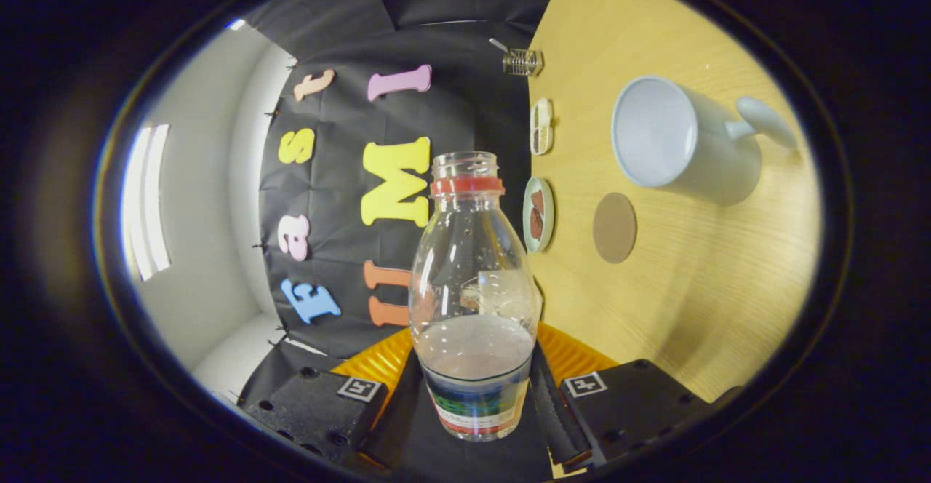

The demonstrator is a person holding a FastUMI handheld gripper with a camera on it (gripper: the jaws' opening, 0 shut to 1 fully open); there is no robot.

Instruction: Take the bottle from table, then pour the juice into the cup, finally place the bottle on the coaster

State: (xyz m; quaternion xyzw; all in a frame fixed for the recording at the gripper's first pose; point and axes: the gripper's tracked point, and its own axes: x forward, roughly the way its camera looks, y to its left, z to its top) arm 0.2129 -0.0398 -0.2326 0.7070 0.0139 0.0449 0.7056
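gripper view: tongs (476, 396) clamp bottle (473, 286), contact hidden.

No words, brand names or numbers can be read here. The bottle (473, 301) carries a wrap label (476, 404) around its lower body, with blue, green, white and red bands, but the print on it is too small and blurred to make out. Each of the two fingers (629, 396) bears a small square black-and-white marker tag (586, 384) on its upper face; these show a coded block pattern, not letters or digits.
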